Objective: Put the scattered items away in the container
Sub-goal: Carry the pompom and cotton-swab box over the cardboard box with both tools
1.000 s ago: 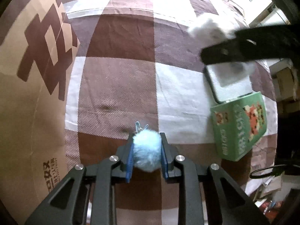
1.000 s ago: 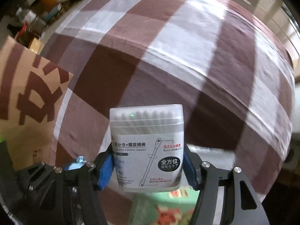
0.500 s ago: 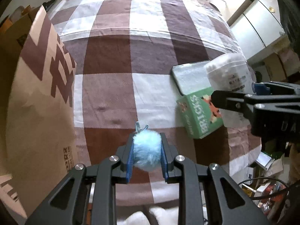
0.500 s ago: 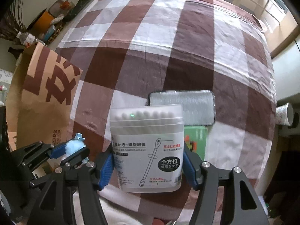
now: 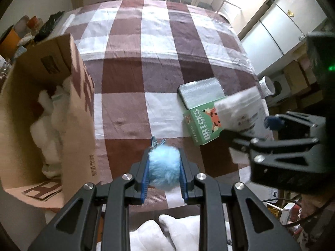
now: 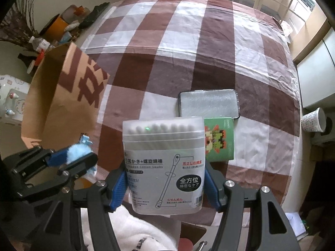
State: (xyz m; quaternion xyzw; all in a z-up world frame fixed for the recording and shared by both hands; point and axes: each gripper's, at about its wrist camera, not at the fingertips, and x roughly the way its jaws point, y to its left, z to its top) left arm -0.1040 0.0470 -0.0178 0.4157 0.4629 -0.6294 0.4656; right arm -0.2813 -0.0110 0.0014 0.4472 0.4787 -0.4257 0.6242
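The left gripper [image 5: 164,172] is clamped on a fluffy blue pom-pom [image 5: 164,169], held above the checked tablecloth [image 5: 155,48] just right of the open cardboard box [image 5: 79,113]. The right gripper [image 6: 166,185] squeezes an upright cotton swab tub [image 6: 165,167] between its pads, in front of the green bricks box [image 6: 219,140].

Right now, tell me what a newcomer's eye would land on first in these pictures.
First, the fluffy blue pompom squeezed between the left gripper jaws low in the left view, and the clear tub of cotton swabs clamped in the right gripper. Next, the open cardboard box at the left, with white items inside. On the brown-and-white checked cloth lie a green BRICKS box and a silver-faced tin behind it.
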